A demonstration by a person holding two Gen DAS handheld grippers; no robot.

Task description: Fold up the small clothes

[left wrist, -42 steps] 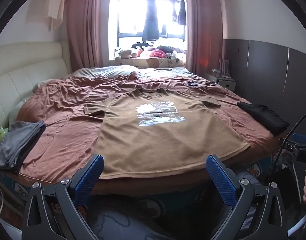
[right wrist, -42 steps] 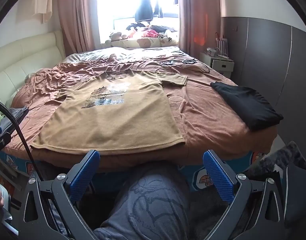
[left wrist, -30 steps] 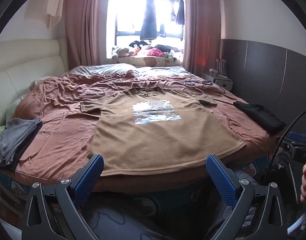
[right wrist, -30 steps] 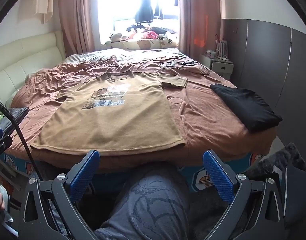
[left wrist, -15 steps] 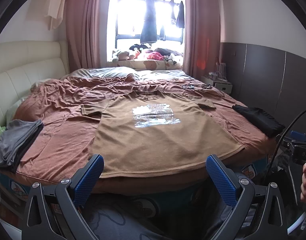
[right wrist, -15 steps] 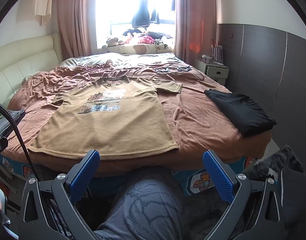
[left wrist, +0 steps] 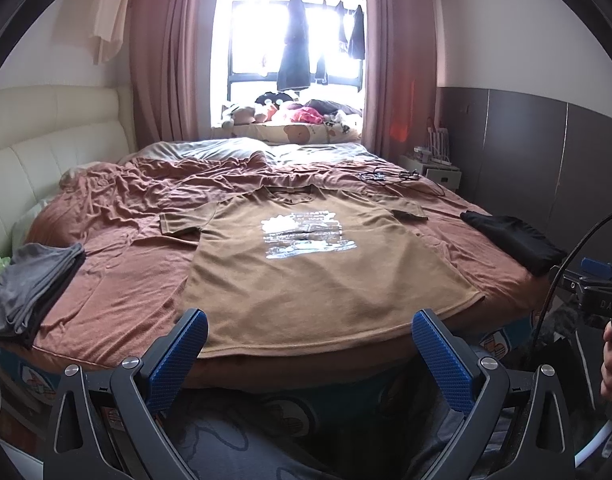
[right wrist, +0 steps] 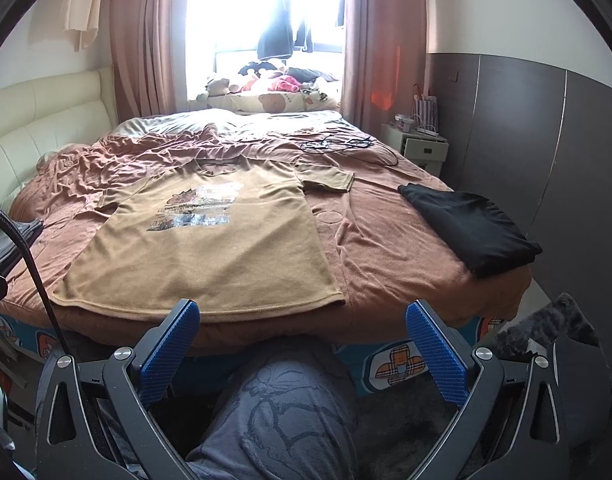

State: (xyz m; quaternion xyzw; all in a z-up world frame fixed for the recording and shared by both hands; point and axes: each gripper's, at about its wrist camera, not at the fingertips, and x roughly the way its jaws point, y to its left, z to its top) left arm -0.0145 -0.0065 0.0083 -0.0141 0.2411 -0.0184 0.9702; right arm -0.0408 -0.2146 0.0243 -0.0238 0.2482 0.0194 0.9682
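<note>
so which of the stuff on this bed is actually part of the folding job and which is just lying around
Part of the job:
- tan printed t-shirt, spread flat and unfolded
- folded black garment
- folded grey clothes stack
- open left gripper and open right gripper

Just lying about:
- black cables on the brown bedsheet
- plush toys on the windowsill
- white bedside table

Bedside cabinet (right wrist: 419,148) right of bed; plush toys (left wrist: 290,110) (window ledge); cables (left wrist: 389,176) on sheet.

Tan t-shirt (left wrist: 313,280), silver print; rust-brown bedsheet (left wrist: 118,280); black folded garment (right wrist: 469,224); blue fingers (left wrist: 178,356).
</note>
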